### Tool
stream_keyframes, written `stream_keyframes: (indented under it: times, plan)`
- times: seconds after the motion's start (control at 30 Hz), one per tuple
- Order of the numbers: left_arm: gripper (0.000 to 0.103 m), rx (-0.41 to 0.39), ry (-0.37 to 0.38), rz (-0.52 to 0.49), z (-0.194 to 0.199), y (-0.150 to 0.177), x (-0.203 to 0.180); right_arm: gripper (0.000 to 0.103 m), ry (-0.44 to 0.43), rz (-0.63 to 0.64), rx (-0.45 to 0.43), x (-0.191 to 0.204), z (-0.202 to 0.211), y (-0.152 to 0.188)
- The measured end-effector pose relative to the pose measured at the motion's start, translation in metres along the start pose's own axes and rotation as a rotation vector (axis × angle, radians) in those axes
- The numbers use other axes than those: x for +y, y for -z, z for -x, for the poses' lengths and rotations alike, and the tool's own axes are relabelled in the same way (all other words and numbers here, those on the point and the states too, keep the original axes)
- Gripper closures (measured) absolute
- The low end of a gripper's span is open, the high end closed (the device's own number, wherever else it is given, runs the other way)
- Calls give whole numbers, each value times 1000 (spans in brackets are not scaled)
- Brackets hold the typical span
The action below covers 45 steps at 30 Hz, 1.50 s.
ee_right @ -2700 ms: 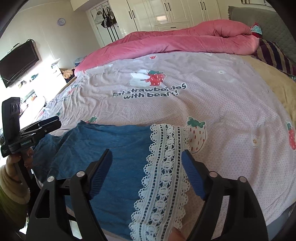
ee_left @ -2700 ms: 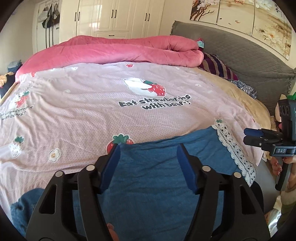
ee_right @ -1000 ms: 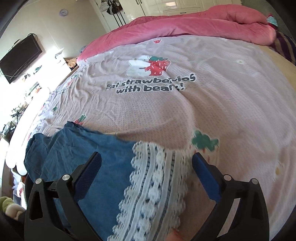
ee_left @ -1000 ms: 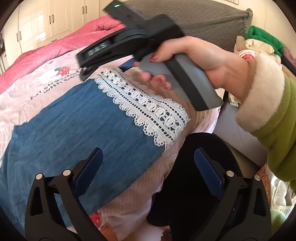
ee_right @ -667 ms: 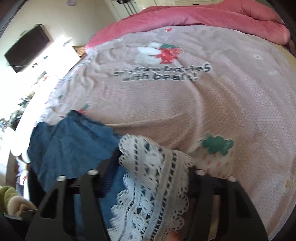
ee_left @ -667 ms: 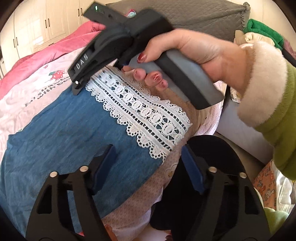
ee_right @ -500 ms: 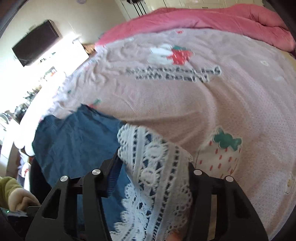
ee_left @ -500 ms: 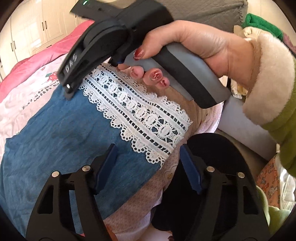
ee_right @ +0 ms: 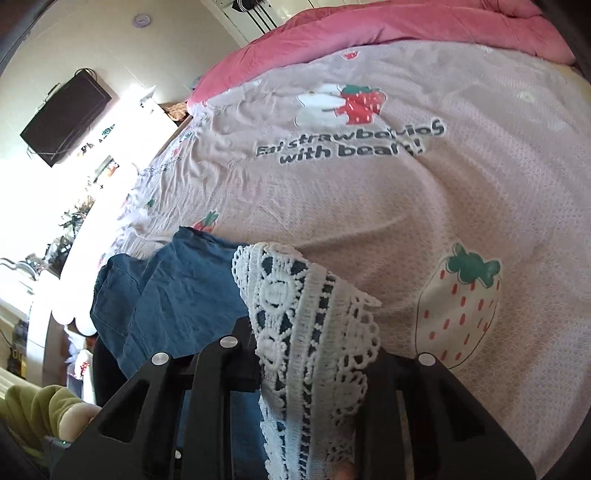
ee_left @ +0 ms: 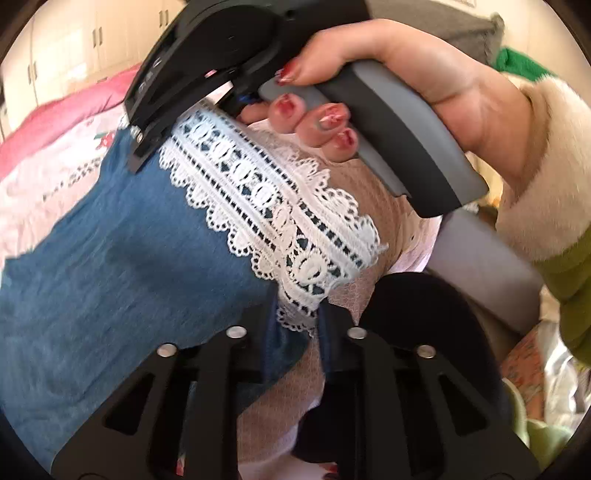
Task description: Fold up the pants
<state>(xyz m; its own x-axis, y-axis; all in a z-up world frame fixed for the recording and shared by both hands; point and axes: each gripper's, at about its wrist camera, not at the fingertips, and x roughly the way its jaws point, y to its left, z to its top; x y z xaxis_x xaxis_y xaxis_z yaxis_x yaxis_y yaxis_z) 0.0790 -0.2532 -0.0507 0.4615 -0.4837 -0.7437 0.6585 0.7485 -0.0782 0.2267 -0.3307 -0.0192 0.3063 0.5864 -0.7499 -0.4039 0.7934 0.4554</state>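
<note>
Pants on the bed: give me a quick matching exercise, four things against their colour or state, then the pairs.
1. lace hem
2. pants
3. duvet
4. left gripper

a. pink, bunched at the far end of the bed
b. white
c. blue denim
d. shut on the hem corner

Pairs: 1-b, 2-c, 3-a, 4-d

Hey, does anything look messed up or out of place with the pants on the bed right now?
Nothing damaged. The blue pants hang partly off the bed edge, and their lace hem is bunched up where the right claw pinches it.
</note>
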Motion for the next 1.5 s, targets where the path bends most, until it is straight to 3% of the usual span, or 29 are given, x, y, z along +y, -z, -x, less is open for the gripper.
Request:
stream_keyframes:
  times: [0.2, 0.5, 0.93, 1.03, 1.17, 1.33, 1.43, 1.5]
  plan:
    - [97, -36, 63, 81, 23, 7, 16, 81, 45, -24, -4, 20, 1, -10]
    - [99, -75, 85, 177, 50, 24, 48, 81, 77, -18, 28, 71, -20, -28]
    - [99, -116, 93, 378, 85, 68, 112, 80, 230, -38, 163, 146, -108, -49]
    - [98, -108, 93, 409, 86, 74, 122, 74, 280, -16, 208, 161, -129, -50]
    - [96, -97, 94, 440, 88, 84, 128, 40, 213, -29, 218, 172, -134, -52]
    - [83, -104, 96, 465, 93, 92, 133, 37, 109, 19, 151, 187, -103, -59]
    - [73, -115, 102, 478, 99, 95, 136, 32, 99, 62, 103, 185, -75, -58]
    - [62, -121, 103, 491, 102, 96, 136, 32, 90, 94, 81, 179, -56, -50]
